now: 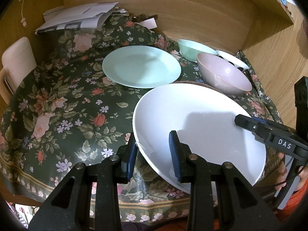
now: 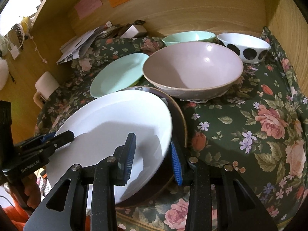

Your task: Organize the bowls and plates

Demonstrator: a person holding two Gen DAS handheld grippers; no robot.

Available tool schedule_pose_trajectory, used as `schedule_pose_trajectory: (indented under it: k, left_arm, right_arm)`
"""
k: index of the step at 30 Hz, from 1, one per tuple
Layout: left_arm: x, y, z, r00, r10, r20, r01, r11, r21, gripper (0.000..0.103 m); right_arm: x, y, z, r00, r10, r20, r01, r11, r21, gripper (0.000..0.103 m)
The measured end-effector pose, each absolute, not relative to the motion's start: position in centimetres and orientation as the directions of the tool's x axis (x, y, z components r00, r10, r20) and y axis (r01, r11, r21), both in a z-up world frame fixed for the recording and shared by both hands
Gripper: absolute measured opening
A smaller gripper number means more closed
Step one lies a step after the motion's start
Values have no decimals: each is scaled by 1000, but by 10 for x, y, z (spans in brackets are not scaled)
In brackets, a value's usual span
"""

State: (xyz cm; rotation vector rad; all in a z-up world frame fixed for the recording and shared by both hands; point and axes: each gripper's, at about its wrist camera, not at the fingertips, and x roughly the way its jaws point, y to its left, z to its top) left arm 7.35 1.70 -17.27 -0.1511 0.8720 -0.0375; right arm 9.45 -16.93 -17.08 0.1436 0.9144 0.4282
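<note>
Plates and bowls sit on a floral tablecloth inside a wooden alcove. A white plate, tilted, lies over a brown plate. The left gripper straddles its rim at seven o'clock, blue pads either side, jaws parted and not clamped. The right gripper straddles the rim at four o'clock, likewise apart. At twelve o'clock from the white plate lies a mint plate; at one o'clock a pink bowl, with a mint bowl and a spotted bowl behind.
</note>
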Motion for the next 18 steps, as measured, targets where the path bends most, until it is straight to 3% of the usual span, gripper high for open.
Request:
schedule_pose_trajectory:
  k: [18]
  left_arm:
    - [81, 17, -183, 639, -76, -765, -30, 992, -124, 33]
  right_arm:
    - [101, -167, -173, 517, 407, -753, -316, 908, 274, 34]
